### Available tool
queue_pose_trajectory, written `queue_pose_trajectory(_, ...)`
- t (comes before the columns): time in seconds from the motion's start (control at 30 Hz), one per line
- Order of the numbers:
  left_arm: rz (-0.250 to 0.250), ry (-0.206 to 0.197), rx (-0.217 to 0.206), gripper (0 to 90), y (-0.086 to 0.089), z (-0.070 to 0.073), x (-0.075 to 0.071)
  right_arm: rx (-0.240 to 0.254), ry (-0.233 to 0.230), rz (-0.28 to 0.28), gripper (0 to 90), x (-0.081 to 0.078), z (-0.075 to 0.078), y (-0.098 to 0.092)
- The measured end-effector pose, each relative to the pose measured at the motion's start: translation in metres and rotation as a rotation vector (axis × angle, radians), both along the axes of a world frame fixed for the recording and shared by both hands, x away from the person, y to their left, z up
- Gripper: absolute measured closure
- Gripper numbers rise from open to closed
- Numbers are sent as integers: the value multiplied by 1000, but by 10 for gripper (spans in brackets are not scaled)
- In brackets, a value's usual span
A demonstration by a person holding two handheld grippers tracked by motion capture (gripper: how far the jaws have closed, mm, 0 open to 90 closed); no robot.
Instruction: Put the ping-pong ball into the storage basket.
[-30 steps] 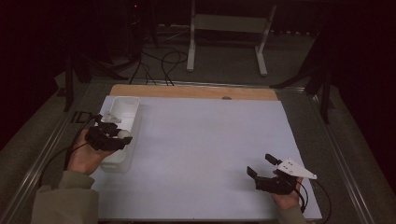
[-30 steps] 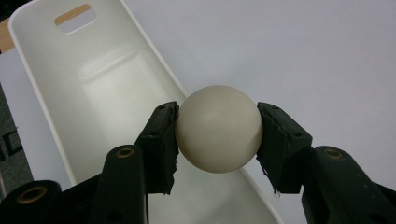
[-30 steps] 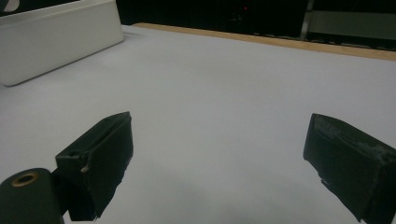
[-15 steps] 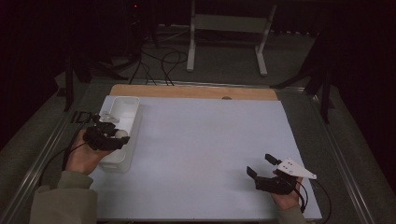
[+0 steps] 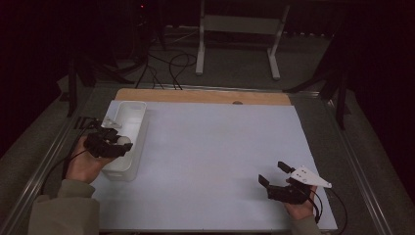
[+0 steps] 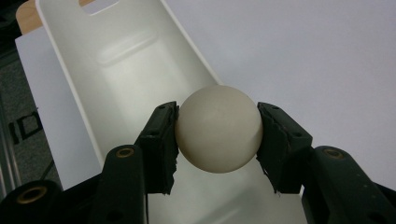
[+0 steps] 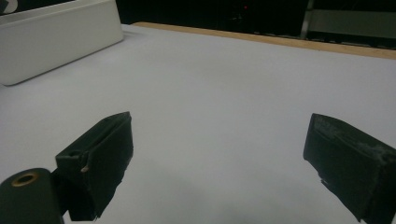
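A cream-white ball (image 6: 218, 128) is clamped between the two black pads of my left gripper (image 6: 217, 133), which is shut on it. In the high view the ball (image 5: 124, 141) hangs over the long white tray (image 5: 131, 110) at the table's left side, with the left gripper (image 5: 120, 145) held above the tray's near half. The tray's bare floor (image 6: 121, 74) lies right under the ball. My right gripper (image 5: 274, 172) rests low near the front right of the table, its jaws wide apart with nothing between them (image 7: 217, 154).
A pale sheet (image 5: 215, 156) covers the tabletop, with a wooden strip (image 5: 195, 96) along the far edge. Metal rails run along both sides. A white stand (image 5: 240, 29) and cables lie on the floor beyond. The tray's side wall (image 7: 56, 42) stands far left of the right gripper.
My left hand has drawn back slightly toward the near-left with the ball, still over the tray. The right gripper has not moved.
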State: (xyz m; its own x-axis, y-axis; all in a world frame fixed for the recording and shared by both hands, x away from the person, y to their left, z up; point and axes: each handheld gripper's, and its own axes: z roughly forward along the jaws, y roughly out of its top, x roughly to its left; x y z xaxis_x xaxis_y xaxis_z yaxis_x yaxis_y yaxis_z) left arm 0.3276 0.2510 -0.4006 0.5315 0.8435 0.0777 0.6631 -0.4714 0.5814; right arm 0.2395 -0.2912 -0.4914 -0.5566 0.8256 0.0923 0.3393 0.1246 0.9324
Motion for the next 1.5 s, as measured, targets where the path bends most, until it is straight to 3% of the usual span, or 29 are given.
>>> queue_pose_trajectory(0.6,35,12,-4,510,10,-3,-1,-1,0,-1,80,0,0,0)
queue_pose_trajectory(1.4,32,30,-13,503,10,-8,0,-1,-1,-3,80,0,0,0)
queue_pose_trajectory(1.47,43,30,-36,454,11,-8,0,-1,1,-3,80,0,0,0)
queue_pose_trajectory(1.5,47,20,-48,385,12,-8,0,-1,0,-2,80,0,0,0)
